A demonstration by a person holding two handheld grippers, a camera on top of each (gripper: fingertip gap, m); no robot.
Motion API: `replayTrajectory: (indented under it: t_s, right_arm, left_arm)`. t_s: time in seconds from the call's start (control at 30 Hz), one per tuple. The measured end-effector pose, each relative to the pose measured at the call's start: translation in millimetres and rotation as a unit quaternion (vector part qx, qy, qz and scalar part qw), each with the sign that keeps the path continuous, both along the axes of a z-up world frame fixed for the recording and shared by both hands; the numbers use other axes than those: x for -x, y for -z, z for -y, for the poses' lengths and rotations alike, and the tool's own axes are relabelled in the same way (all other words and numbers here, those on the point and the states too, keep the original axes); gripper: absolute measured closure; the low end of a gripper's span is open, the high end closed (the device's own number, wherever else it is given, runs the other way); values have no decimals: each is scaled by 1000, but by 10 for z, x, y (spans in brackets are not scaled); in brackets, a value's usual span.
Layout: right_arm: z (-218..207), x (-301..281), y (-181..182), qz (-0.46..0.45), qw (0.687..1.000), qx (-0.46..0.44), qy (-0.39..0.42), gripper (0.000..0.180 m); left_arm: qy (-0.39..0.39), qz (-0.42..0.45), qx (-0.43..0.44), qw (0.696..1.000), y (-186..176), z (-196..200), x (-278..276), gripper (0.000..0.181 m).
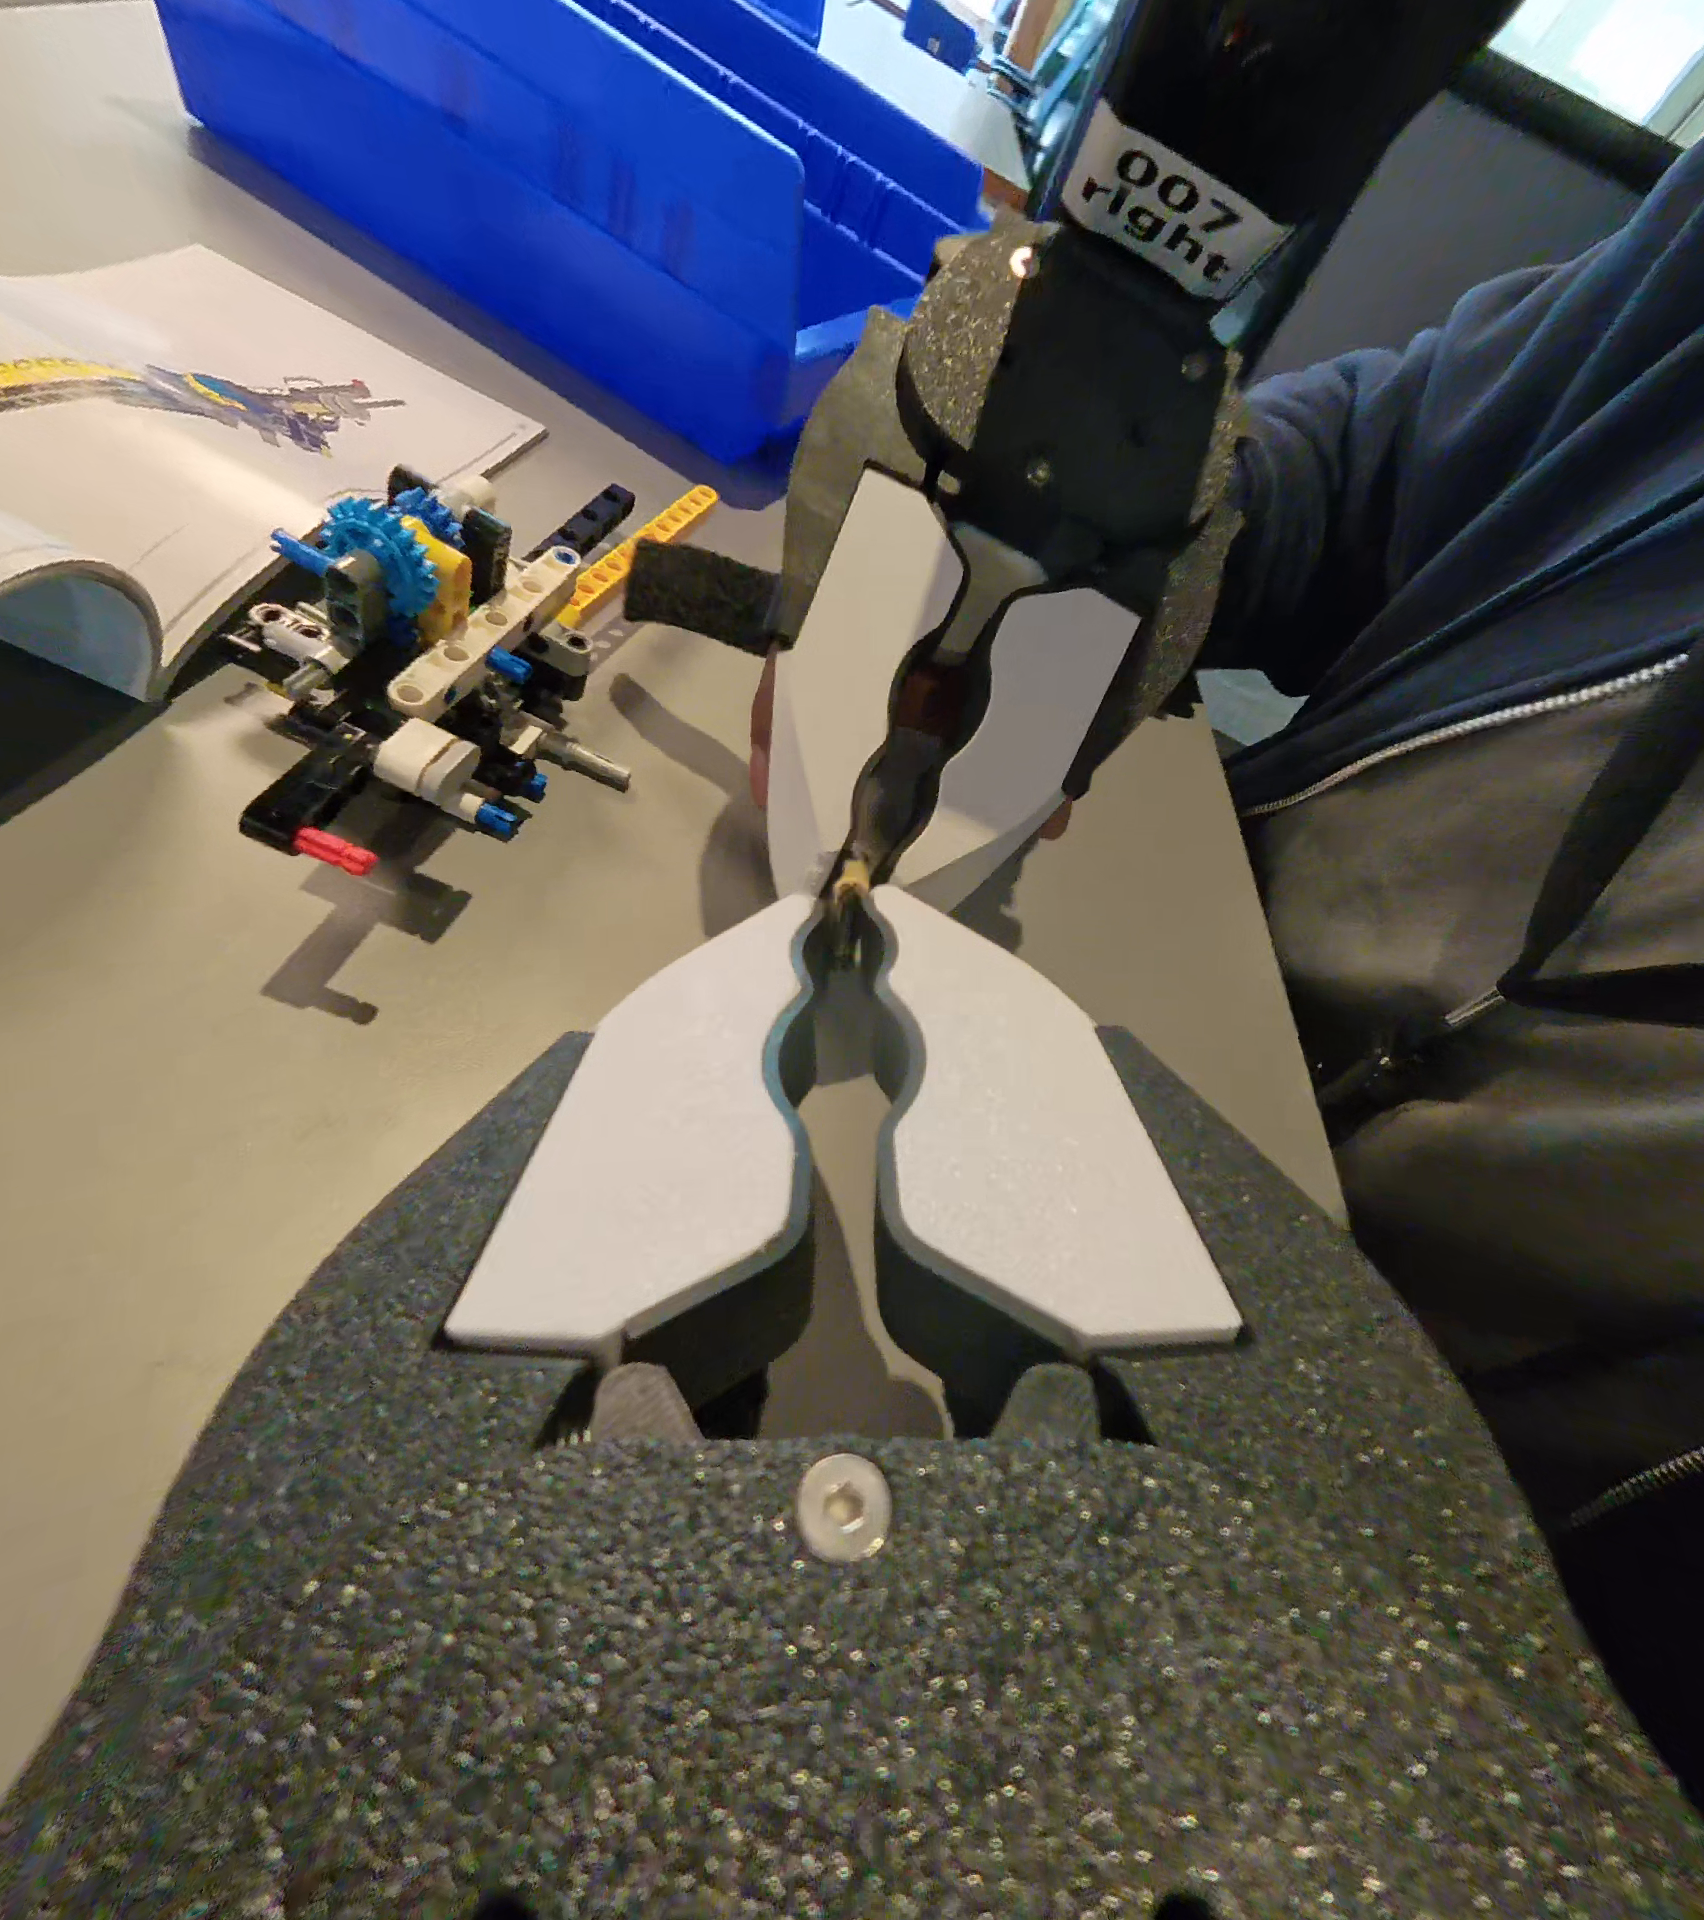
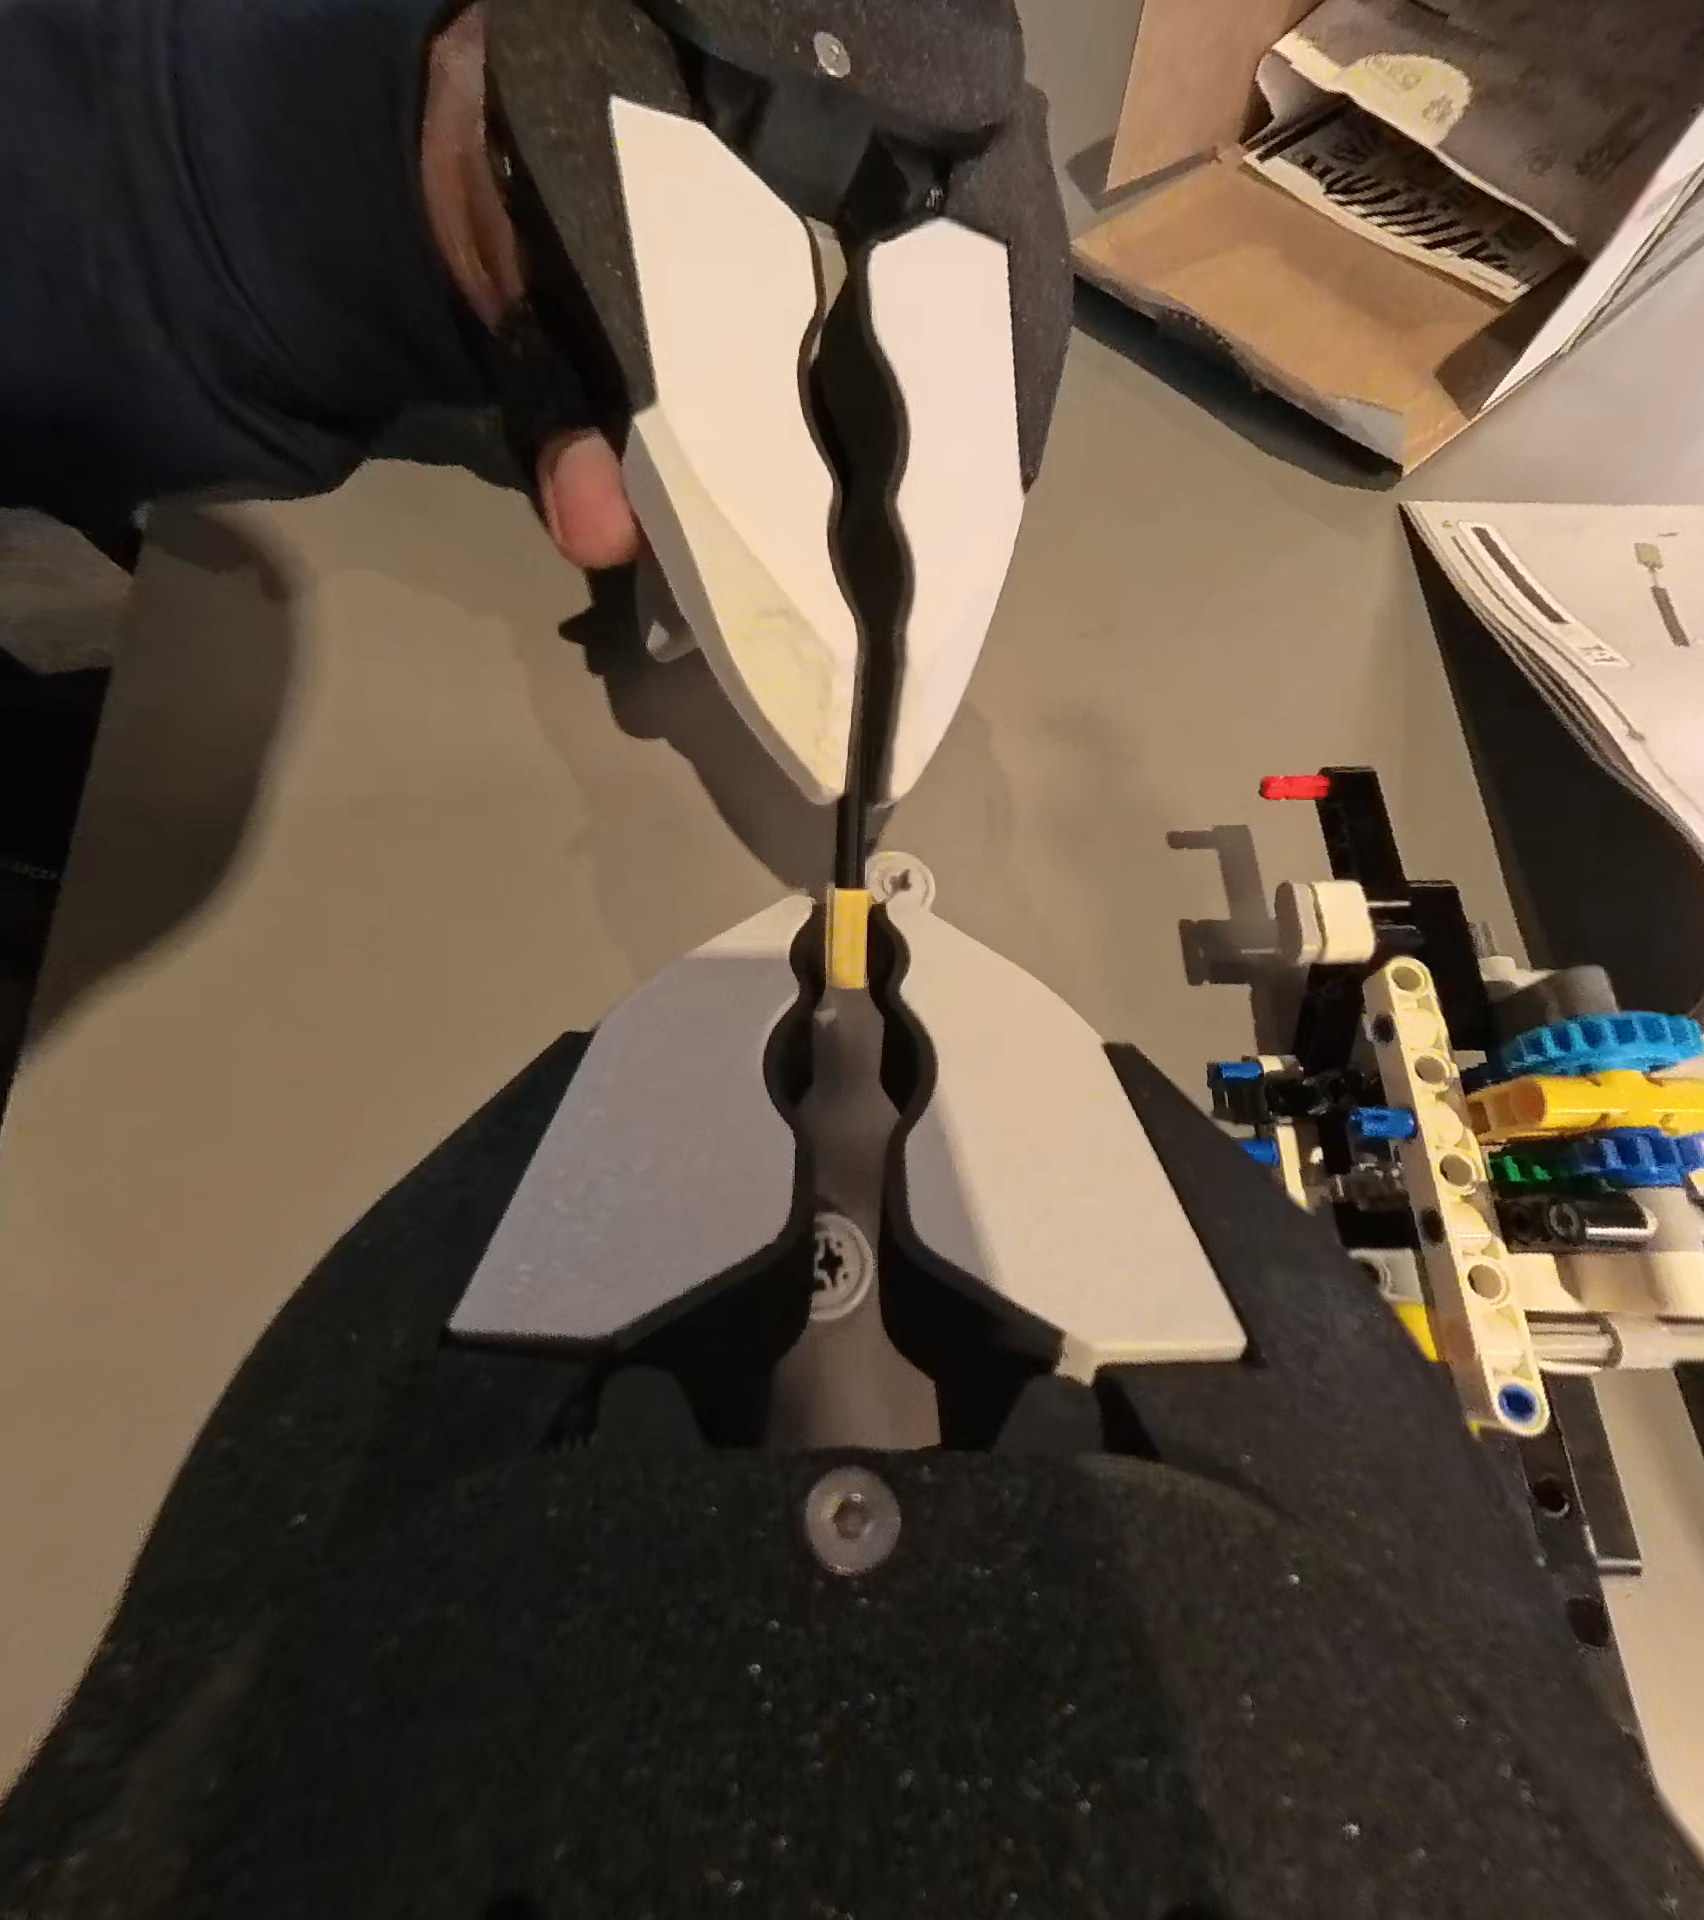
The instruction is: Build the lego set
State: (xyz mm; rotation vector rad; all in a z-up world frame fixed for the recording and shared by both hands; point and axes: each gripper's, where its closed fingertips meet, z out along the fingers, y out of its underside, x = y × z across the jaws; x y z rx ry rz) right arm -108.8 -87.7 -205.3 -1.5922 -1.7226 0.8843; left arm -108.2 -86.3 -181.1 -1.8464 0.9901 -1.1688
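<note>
Between the two opposed claws, tip to tip above the grey table (image 2: 412, 935), a thin black axle (image 2: 853, 831) is being joined to a small tan bush (image 2: 846, 938). The right gripper (image 2: 848, 940) is closed narrow on the tan bush, pinched at its very tips. The left gripper (image 1: 843, 925) is likewise closed narrow on the black axle, whose shaft runs back between its fingers in the right wrist view. The half-built lego model (image 1: 432, 665) rests on the table well apart, to the left of the left gripper's tips and to the right of the right gripper's, beside an open instruction booklet (image 1: 100, 447). Blue bins (image 1: 567, 208) stand beyond it. Both parts are judged light, rigid and smooth; the axle is liable to pivot or slip if gripped off-centre. Hold is best taken across the bush's flat sides and well along the axle's shaft, with both kept in line during insertion.
</note>
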Motion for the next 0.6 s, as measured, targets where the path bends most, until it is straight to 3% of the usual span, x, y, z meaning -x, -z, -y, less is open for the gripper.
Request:
replayTrajectory:
  t_s: [0.17,0.4,0.6]
  right_arm:
    - [-130,-142,52,14,1000,4,21,172]
    - [-183,-237,122,37,999,11,27,172]
    - [-176,-243,156,43,999,6,25,172]
  left_arm:
    - [-37,-81,-29,996,148,-107,190,157]
    - [-14,-219,-85,972,457,-67,233,150]
    - [-12,-269,-103,958,590,-92,177,149]
